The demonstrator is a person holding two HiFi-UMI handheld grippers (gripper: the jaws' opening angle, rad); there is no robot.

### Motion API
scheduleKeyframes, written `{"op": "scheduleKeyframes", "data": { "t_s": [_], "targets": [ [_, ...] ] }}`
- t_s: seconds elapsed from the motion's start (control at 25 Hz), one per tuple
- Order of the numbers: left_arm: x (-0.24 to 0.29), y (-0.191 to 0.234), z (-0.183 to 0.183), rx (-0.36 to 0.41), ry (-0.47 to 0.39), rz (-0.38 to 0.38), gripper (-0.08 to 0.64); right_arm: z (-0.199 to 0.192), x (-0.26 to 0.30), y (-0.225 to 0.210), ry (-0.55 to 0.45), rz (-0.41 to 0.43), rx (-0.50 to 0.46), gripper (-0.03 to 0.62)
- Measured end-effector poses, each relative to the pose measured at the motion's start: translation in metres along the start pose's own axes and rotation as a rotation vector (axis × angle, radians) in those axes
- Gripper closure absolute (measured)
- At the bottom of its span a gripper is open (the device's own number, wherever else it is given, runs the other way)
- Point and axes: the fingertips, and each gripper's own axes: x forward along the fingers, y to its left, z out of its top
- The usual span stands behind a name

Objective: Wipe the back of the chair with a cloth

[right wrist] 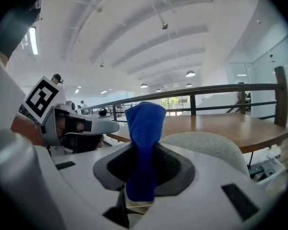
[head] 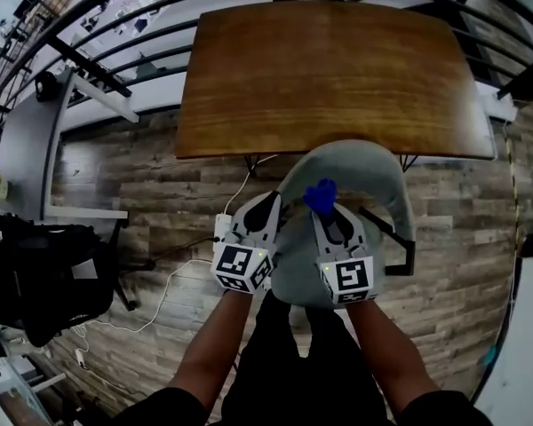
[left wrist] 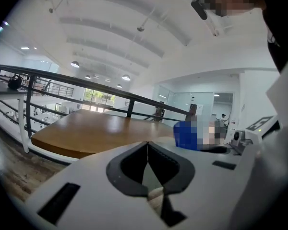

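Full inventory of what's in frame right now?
table: 1, brown wood, top centre, by the railing
grey chair: 1, pulled up to the table, directly below the grippers
cloth: 1, blue, clamped in the right gripper, over the grey chair
railing: 1, black bars, behind the table
power strip: 1, white, on the floor left of the grey chair, white cable attached
black chair: 1, lower left on the floor
floor: grey-brown wood planks
left gripper: white, jaws shut, empty
right gripper: white, shut on the cloth
forearms: 2, bottom centre
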Motion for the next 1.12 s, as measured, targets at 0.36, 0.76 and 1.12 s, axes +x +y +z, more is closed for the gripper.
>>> {"op": "scheduleKeyframes", "data": {
  "t_s": [0.36, 0.76, 1.12],
  "targets": [
    [0.040, 0.021, -0.021, 0.000, 0.007, -0.012, 0.552, -0.014, 0.050, -0.021, -0.004, -0.009, -0.105, 0.497],
    [0.064, 0.034, -0.028, -0.020, 0.021, -0.021, 0.552, -0.026, 0.086, -0.034, 0.011, -0.026, -0.083, 0.497],
    [0.073, 0.032, -0.034, -0.022, 0.039, -0.033, 0.552, -0.025, 0.099, -0.042, 0.006, -0.023, -0.078, 0.497]
  ]
}}
